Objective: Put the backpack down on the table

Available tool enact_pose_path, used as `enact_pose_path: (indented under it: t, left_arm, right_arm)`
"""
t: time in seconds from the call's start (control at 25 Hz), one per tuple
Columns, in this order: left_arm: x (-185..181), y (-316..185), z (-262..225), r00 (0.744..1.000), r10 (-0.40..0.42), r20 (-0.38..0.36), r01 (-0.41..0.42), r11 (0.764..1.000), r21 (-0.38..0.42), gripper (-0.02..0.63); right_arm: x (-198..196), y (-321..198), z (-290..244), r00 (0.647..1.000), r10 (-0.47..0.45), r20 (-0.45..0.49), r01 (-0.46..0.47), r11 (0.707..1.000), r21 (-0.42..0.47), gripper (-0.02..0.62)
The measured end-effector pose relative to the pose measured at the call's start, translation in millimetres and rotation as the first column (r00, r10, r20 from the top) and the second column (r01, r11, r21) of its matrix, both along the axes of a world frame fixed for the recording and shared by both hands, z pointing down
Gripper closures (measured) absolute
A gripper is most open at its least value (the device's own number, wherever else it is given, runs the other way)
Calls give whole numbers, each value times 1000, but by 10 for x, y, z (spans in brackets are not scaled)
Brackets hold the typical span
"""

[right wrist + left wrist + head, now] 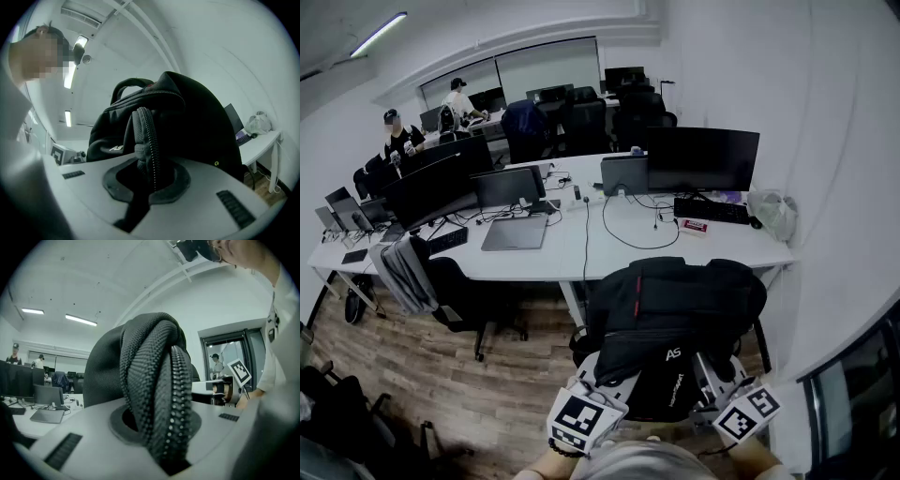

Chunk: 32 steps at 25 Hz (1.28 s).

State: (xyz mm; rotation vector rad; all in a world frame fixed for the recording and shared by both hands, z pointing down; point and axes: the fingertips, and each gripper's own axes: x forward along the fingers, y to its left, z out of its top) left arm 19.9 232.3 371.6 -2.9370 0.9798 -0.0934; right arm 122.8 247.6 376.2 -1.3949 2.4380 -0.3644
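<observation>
Backpack (675, 309), black woven, zippered: clamped by left hand-held gripper (157, 437), right hand-held gripper (147, 185).

Big monitor (703, 159), keyboard (711, 210) just before it. White bag (773, 212) right of keyboard. Closed laptop (515, 232) further left. Grey jacket (403, 274) draped on chair (459, 295). Person (397, 136), second person (461, 97) far back.
</observation>
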Motion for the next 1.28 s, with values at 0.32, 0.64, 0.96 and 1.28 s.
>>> enact_pose_path:
  t: [0.32, 0.64, 0.96, 1.28]
  left_arm:
    - [107, 61, -94, 1000, -9, -5, 9, 1000, -19, 543]
    - [153, 6, -16, 1000, -25, -9, 24, 999, -25, 543]
    - [561, 4, -13, 999, -47, 2, 47, 999, -5, 543]
    - [869, -42, -24, 997, -69, 17, 69, 997, -22, 543]
  right_arm:
    - [106, 55, -67, 1000, -10, 24, 10, 1000, 7, 563]
    - [155, -7, 9, 1000, -21, 23, 21, 1000, 17, 563]
    - [572, -11, -7, 998, -53, 25, 53, 998, 21, 563]
    - [898, -71, -36, 998, -66, 18, 66, 998, 20, 563]
